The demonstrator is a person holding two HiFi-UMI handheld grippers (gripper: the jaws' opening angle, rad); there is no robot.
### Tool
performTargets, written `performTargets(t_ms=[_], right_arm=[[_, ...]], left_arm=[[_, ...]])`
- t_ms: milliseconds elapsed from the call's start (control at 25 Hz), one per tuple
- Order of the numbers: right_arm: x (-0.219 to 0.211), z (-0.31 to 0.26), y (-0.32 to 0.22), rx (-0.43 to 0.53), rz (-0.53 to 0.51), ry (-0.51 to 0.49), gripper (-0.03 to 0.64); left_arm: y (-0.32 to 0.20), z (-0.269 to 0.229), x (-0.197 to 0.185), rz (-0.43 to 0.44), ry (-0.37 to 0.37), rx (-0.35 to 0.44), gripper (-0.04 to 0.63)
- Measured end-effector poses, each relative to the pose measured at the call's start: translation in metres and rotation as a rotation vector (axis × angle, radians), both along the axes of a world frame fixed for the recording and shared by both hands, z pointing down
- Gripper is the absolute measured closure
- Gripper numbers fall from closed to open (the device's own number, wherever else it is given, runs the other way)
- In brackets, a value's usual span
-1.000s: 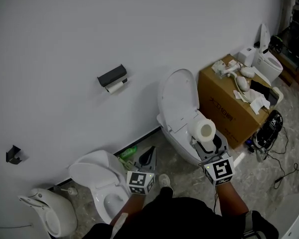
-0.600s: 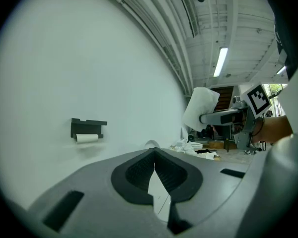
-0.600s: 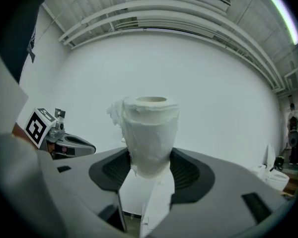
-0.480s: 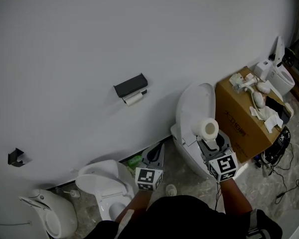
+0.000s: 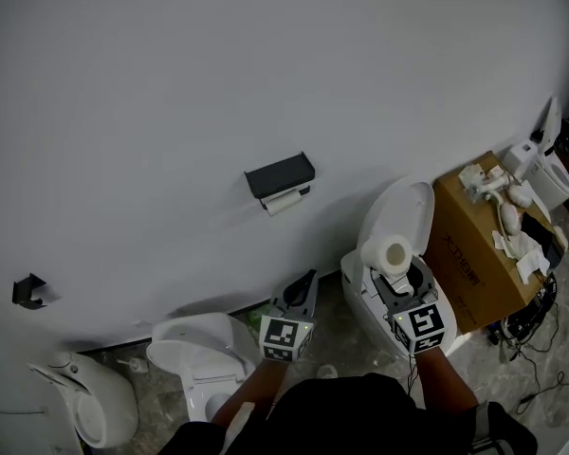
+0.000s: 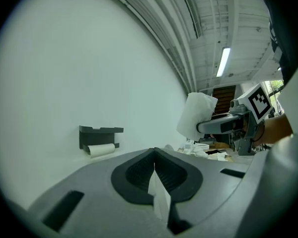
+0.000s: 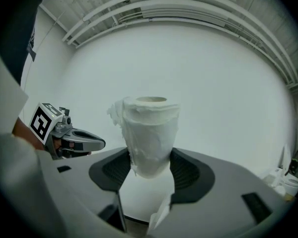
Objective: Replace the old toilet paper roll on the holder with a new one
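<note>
A black holder (image 5: 280,175) hangs on the white wall with the thin old roll (image 5: 284,202) under it; the left gripper view shows the holder (image 6: 100,132) and old roll (image 6: 101,149) ahead at the left. My left gripper (image 5: 309,279) is shut with nothing held and points at the wall below the holder, well short of it. To the right, my right gripper (image 5: 395,271) is shut on the new white toilet paper roll (image 5: 389,253). That roll (image 7: 149,135) stands upright between the jaws of the right gripper (image 7: 149,158), its outer sheets ragged.
A white toilet with its lid (image 5: 405,214) raised stands under the right gripper, and another toilet (image 5: 194,351) sits at the lower left. A cardboard box (image 5: 474,254) with white parts on top is at the right, with cables (image 5: 531,322) beside it. A small black bracket (image 5: 27,290) is on the wall.
Both grippers have moved forward toward the wall, the right one carrying the new roll. The holder now sits closer and more central in the head view.
</note>
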State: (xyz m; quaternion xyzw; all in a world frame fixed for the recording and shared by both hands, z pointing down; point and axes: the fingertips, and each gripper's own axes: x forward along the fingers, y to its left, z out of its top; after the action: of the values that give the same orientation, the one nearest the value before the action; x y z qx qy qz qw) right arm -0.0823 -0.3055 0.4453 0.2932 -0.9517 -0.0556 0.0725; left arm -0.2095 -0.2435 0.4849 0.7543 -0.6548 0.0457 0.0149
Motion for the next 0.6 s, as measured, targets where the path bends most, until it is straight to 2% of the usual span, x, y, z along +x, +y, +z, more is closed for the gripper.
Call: performTargets(t_ms=[240,600], right_arm=[[-0.029,0.005,-0.023,0.009,-0.041,-0.008,0.377],[-0.068,0.002,-0.067,-0.009,-0.137,-0.036,0.377]], left_arm=[[-0.02,-0.006,-0.03,-0.037,0.008,0.002,0.589],[-0.058,-0.016,-0.058,-0.119,-0.051,-0.002,0.589]])
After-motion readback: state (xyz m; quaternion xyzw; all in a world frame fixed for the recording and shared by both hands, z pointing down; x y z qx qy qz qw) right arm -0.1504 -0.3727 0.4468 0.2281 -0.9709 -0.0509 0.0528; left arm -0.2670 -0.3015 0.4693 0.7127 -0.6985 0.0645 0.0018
